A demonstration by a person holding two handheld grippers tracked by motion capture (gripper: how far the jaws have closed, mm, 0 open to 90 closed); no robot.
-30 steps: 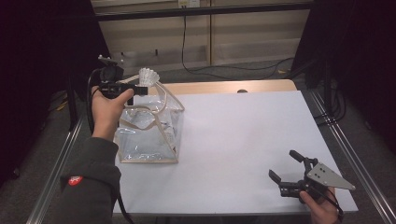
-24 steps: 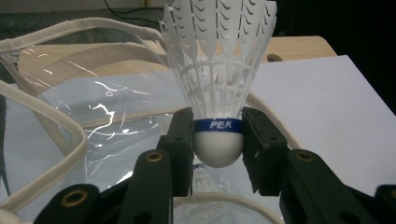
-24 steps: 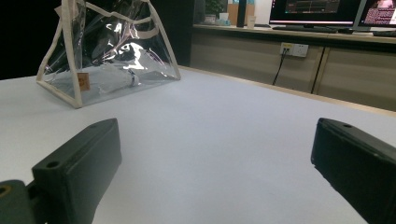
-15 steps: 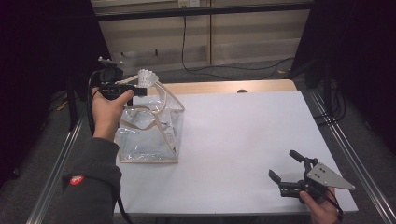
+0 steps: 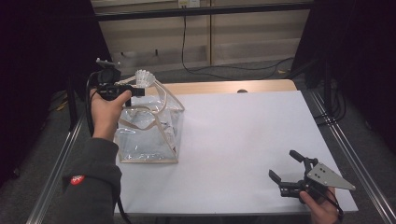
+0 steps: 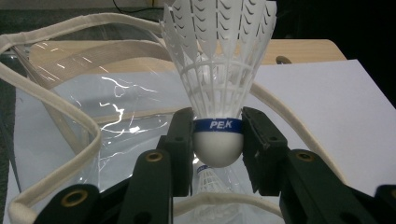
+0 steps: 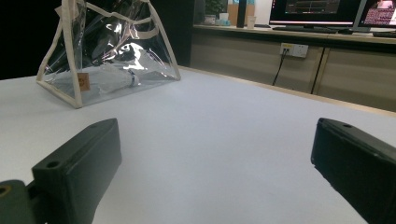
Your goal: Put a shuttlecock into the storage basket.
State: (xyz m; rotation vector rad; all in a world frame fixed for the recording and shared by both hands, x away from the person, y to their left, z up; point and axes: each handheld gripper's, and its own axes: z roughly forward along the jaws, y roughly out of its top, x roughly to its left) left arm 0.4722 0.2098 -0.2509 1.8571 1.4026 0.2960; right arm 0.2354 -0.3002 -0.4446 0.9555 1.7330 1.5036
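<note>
A white feathered shuttlecock point(image 6: 217, 88) with a blue band is pinched at its cork between the pads of my left gripper point(image 6: 217, 140). In the high view that gripper point(image 5: 135, 89) holds the shuttlecock point(image 5: 144, 78) above the open top of a clear plastic bag point(image 5: 149, 133) with cream trim. A second shuttlecock point(image 6: 210, 179) lies inside the bag point(image 6: 93, 121) below the held one. My right gripper point(image 5: 287, 167) rests open near the table's front right corner, nothing between its jaws. In its own view the bag point(image 7: 109, 51) stands far off with a shuttlecock point(image 7: 114, 77) inside.
The white table top point(image 5: 243, 130) spreads between the bag and my right gripper. A wooden strip point(image 5: 224, 87) runs along the far edge. Metal rails point(image 5: 348, 154) border both sides. Cabinets and cables point(image 5: 196, 51) lie beyond the table.
</note>
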